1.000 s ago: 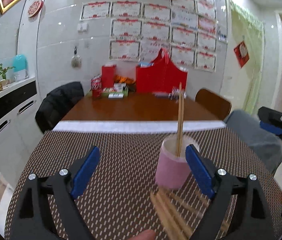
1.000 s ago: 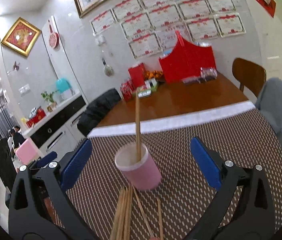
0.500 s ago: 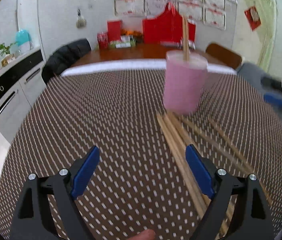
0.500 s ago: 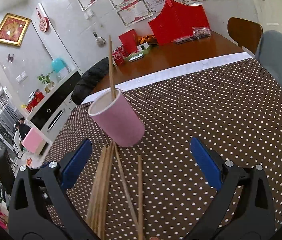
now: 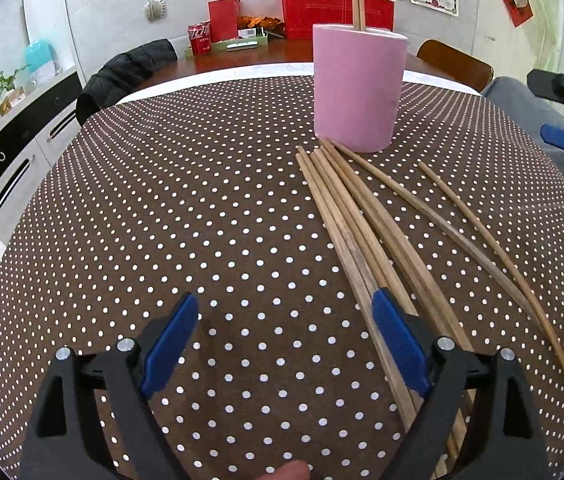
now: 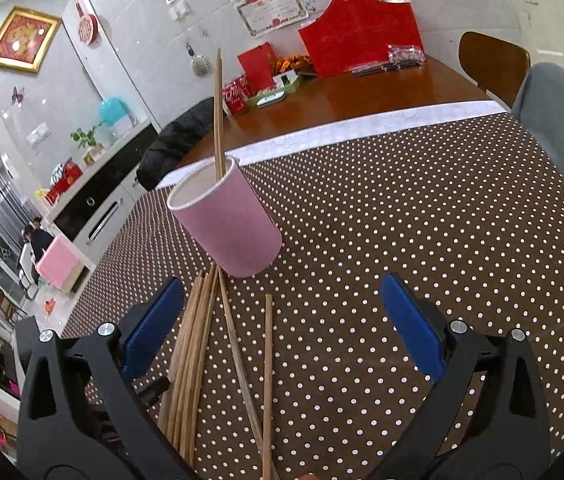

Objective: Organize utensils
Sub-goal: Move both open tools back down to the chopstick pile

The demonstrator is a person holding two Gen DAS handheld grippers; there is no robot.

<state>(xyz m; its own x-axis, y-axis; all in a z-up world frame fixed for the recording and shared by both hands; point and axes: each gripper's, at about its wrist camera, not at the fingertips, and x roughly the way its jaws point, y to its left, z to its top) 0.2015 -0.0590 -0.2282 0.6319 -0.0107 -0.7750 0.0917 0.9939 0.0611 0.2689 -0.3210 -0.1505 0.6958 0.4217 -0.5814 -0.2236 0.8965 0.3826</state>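
Brown polka-dot cloth (image 5: 201, 200) covers the worktop, w/ a tiled wall of framed certificates behind. Pink cup (image 5: 358, 88) stands upright mid-cloth, two chopsticks in it (image 6: 217, 120). Loose chopsticks (image 5: 362, 216) lie fanned on the cloth, tips just beside the cup's base. Left gripper (image 5: 286, 344): fingers spread wide, nothing between them, right finger over the bundle. Right gripper (image 6: 282, 328): fingers spread too, above the loose sticks, not pinching any.

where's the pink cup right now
The pink cup stands upright on the dotted tablecloth, just beyond the far ends of the loose chopsticks, two chopsticks inside it.
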